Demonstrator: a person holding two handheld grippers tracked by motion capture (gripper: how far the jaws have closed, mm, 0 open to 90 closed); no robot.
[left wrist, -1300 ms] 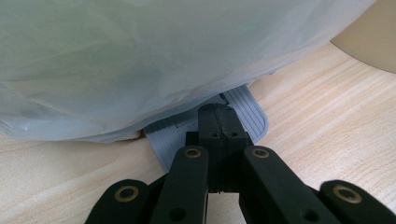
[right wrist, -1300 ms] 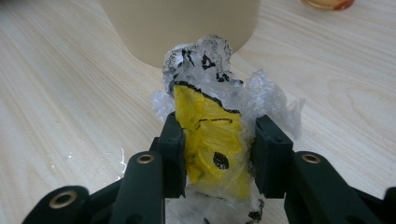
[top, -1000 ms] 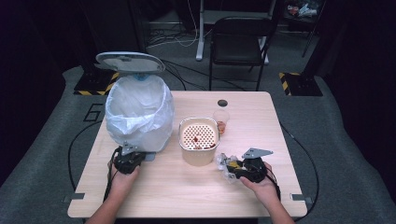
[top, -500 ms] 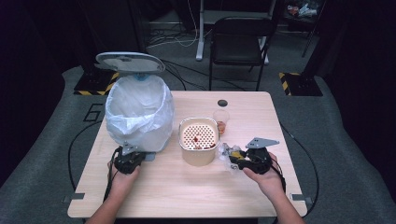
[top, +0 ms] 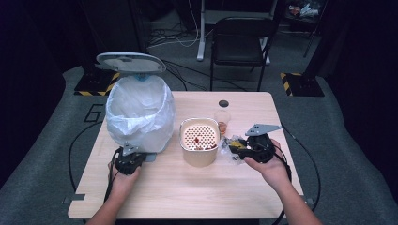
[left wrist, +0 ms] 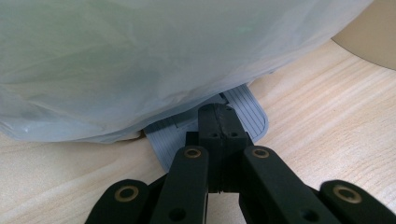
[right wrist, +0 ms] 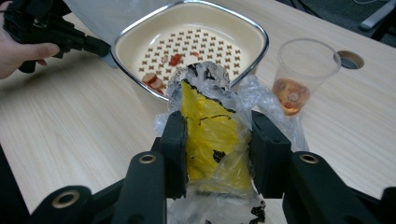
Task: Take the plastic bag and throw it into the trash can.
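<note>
The crumpled wrapper (right wrist: 210,140), yellow with clear film around it, sits clamped between the pads of the right tongs (right wrist: 218,140). In the high view it hangs at the right tongs (top: 240,149), just right of the perforated basin (top: 199,140) and off the surface (top: 197,192). Loose film bulges out past both pads, and a tail of it hangs below the grip.

The left tongs (left wrist: 218,122) are closed on nothing, tips together, pressing down on the grey foot pedal (left wrist: 254,119) at the base of the bin. In the high view the left tongs (top: 133,157) sit at the bin's near edge, and the bin lid (top: 130,62) stands raised above the white liner bag (top: 140,112).

The basin holds a few red and pale food scraps (right wrist: 156,79). A clear plastic cup (right wrist: 306,70) with a little reddish residue stands just beyond the basin's right corner, close to the wrapper.

Judged risks from here:
- The grip is on soft, slippery film rather than a firm body; the wrapper could slide out during the carry across to the bin, dropping into the basin or onto the surface
- The trailing film could snag the basin rim or brush the cup and tip it; the cup is light and nearly empty
- If the left tongs slip off the pedal, the lid would likely fall shut before the wrapper arrives
- The liner stands slack over the bin, so a release near the rim could let the wrapper fall outside
</note>
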